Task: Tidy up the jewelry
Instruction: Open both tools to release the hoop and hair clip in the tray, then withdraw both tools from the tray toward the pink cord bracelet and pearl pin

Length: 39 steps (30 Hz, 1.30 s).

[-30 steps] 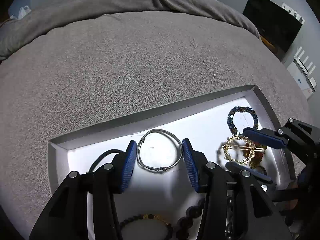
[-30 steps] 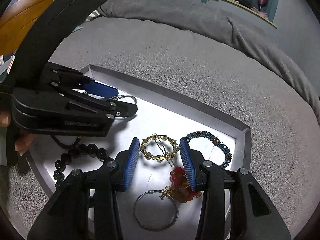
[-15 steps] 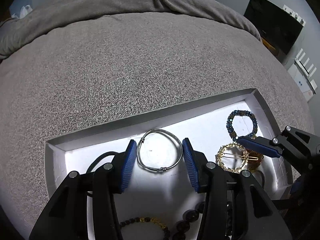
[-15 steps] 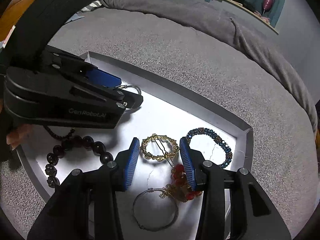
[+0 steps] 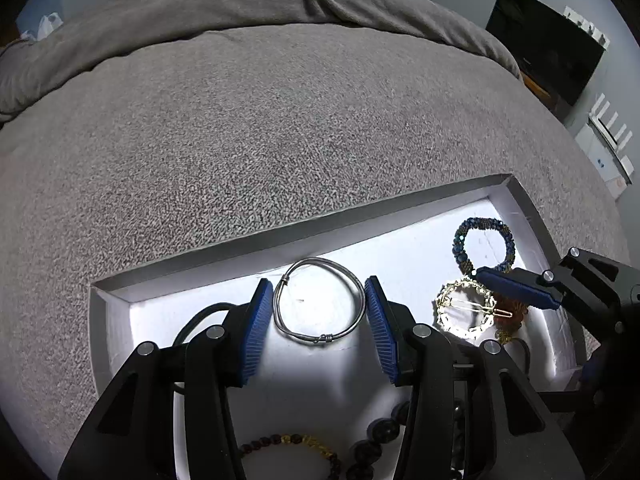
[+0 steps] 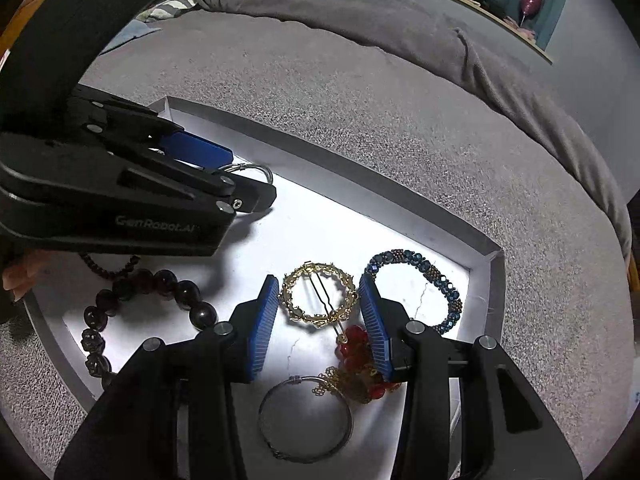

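Observation:
A white shallow tray (image 5: pixel 280 240) lies on a grey bed and holds jewelry. My left gripper (image 5: pixel 319 312) is open with a silver wire bangle (image 5: pixel 348 272) between its blue pads, not squeezed. My right gripper (image 6: pixel 319 308) is open around a gold ring-shaped hair clip (image 6: pixel 296 312), also seen in the left wrist view (image 5: pixel 446 312). A blue beaded bracelet (image 6: pixel 444 280) lies to its right. A red-bead ornament (image 6: pixel 354 352), a second silver bangle (image 6: pixel 280 452) and dark bead bracelets (image 6: pixel 188 292) lie nearer.
The grey bedspread (image 5: pixel 280 120) surrounds the tray, with a folded blanket (image 6: pixel 400 12) at the far edge. A dark screen (image 5: pixel 548 44) stands beyond the bed. The tray's walls (image 6: pixel 490 280) rise on all sides.
Both grippers have drawn back slightly over the tray; their jaw openings are unchanged. The jewelry has not moved.

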{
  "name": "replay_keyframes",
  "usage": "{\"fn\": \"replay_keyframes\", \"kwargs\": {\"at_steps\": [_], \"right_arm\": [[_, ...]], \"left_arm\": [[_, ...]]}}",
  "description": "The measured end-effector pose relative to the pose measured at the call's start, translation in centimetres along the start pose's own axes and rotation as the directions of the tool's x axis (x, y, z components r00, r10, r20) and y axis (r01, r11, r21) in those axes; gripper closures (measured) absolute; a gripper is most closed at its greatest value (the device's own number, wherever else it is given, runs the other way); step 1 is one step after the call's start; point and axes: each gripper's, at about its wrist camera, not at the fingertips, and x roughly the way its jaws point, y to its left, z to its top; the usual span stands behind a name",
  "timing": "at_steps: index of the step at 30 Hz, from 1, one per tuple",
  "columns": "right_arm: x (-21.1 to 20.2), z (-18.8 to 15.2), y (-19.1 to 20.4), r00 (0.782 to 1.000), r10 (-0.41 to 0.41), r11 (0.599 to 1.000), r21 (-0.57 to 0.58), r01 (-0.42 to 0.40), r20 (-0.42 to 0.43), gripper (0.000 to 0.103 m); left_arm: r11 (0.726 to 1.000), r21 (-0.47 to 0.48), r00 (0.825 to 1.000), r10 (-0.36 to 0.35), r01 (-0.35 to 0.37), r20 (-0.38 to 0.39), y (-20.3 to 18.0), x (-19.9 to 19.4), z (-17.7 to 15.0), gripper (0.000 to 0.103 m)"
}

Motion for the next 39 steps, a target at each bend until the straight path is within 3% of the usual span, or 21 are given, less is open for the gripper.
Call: {"fn": "replay_keyframes", "kwargs": {"at_steps": [9, 13, 19, 32, 39], "right_arm": [[0.1, 0.1, -0.4, 1.0, 0.007, 1.0, 0.001, -0.007, -0.001, 0.06], [0.1, 0.0, -0.5, 1.0, 0.005, 1.0, 0.008, -0.006, 0.002, 0.054], [-0.8, -0.1, -0.9, 0.999, 0.008, 1.0, 0.028, -0.009, 0.045, 0.053], [-7.7, -2.6, -0.8, 0.987, -0.004, 0.996, 0.09, -0.011, 0.162, 0.052], [-12.3, -5.1, -0.2, 0.979, 0.007, 0.991, 0.129, -0.034, 0.205, 0.052]], "left_arm": [[1.0, -0.005, 1.0, -0.004, 0.004, 0.004, -0.1, -0.1, -0.2, 0.054], [1.0, -0.008, 1.0, -0.007, 0.007, 0.007, -0.1, -0.3, -0.2, 0.054], [1.0, -0.003, 1.0, -0.013, 0.013, 0.017, -0.6, -1.1, -0.5, 0.054], [1.0, -0.006, 0.995, 0.002, -0.001, 0.098, -1.9, -6.6, -1.5, 0.054], [0.997, -0.001, 0.981, 0.074, -0.075, 0.177, -2.6, -10.8, -4.4, 0.054]]}}
